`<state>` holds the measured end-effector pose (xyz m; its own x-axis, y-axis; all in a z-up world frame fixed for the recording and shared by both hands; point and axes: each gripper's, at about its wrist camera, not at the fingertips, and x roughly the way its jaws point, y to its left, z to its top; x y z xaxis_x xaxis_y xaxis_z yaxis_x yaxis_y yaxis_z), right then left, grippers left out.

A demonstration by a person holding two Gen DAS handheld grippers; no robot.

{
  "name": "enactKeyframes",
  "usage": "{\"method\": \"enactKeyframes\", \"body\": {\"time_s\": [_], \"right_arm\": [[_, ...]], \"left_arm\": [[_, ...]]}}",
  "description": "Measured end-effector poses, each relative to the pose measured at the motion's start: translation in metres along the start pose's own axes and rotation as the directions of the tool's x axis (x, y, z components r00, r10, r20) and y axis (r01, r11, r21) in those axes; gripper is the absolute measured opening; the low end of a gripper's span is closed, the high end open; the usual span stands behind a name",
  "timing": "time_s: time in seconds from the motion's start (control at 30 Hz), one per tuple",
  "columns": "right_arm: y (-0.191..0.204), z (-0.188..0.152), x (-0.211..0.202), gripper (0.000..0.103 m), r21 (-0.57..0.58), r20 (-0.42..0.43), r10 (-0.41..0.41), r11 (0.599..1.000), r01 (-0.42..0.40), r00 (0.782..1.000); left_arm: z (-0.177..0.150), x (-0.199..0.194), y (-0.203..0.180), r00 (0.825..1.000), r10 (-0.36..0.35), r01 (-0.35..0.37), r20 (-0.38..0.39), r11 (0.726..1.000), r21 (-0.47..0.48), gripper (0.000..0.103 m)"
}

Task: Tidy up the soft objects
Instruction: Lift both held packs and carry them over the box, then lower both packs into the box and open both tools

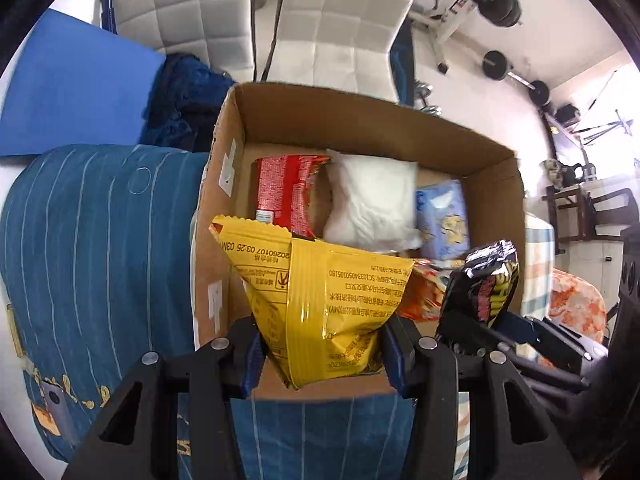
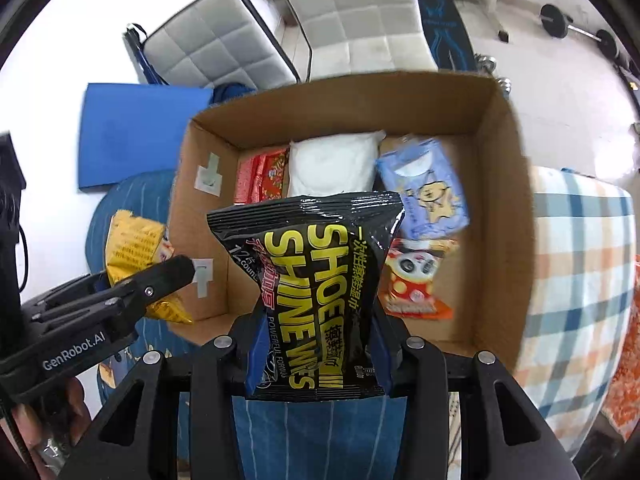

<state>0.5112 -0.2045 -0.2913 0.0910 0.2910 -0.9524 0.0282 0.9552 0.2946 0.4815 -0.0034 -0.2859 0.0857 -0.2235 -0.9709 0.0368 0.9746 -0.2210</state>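
Note:
My left gripper (image 1: 320,340) is shut on a yellow snack bag (image 1: 316,292) and holds it over the near edge of an open cardboard box (image 1: 360,120). My right gripper (image 2: 316,340) is shut on a black shoe-wipes pack (image 2: 316,280), also above the box's near edge (image 2: 504,216). The pack shows at the right in the left wrist view (image 1: 484,280); the yellow bag shows at the left in the right wrist view (image 2: 132,244). Inside the box lie a red packet (image 1: 284,196), a white soft pack (image 1: 372,200), a blue tissue pack (image 1: 444,216) and an orange cartoon packet (image 2: 412,280).
The box rests on a blue striped cushion (image 1: 88,260). A plaid cushion (image 2: 580,280) lies to its right. A blue mat (image 1: 68,92), dark blue cloth (image 1: 184,100) and white quilted chairs (image 1: 344,28) stand behind. Barbells (image 1: 516,76) lie on the floor far right.

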Motion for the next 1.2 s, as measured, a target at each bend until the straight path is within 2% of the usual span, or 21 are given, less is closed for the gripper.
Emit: {"method": "enactKeyframes", "body": {"time_s": [0.23, 0.33, 0.53, 0.67, 0.83, 1.2], "right_arm": [[-0.003, 0.009, 0.051, 0.045, -0.002, -0.075, -0.012, 1.0, 0.012, 0.997], [-0.007, 0.01, 0.067, 0.046, 0.001, -0.104, -0.01, 1.0, 0.01, 0.995], [-0.011, 0.012, 0.095, 0.046, -0.016, -0.158, -0.01, 1.0, 0.008, 0.987], [-0.01, 0.01, 0.109, 0.046, -0.039, -0.176, -0.045, 0.998, 0.039, 0.983], [-0.007, 0.008, 0.119, 0.047, -0.058, -0.186, -0.076, 0.996, 0.066, 0.98], [-0.001, 0.006, 0.124, 0.051, -0.072, -0.185, -0.096, 0.994, 0.083, 0.978]], "left_arm": [[0.017, 0.046, 0.003, 0.994, 0.034, -0.033, -0.1, 0.999, 0.01, 0.046], [0.017, 0.065, 0.005, 0.988, 0.015, -0.016, -0.152, 1.0, -0.007, 0.046], [0.013, 0.096, 0.009, 0.972, -0.005, 0.0, -0.236, 1.0, -0.02, 0.046], [0.009, 0.113, 0.009, 0.958, 0.001, -0.006, -0.287, 1.0, -0.018, 0.046], [0.004, 0.121, 0.006, 0.952, 0.01, -0.015, -0.305, 1.0, -0.014, 0.046], [-0.003, 0.103, 0.017, 0.958, 0.007, -0.024, -0.287, 0.998, -0.054, 0.052]]}}
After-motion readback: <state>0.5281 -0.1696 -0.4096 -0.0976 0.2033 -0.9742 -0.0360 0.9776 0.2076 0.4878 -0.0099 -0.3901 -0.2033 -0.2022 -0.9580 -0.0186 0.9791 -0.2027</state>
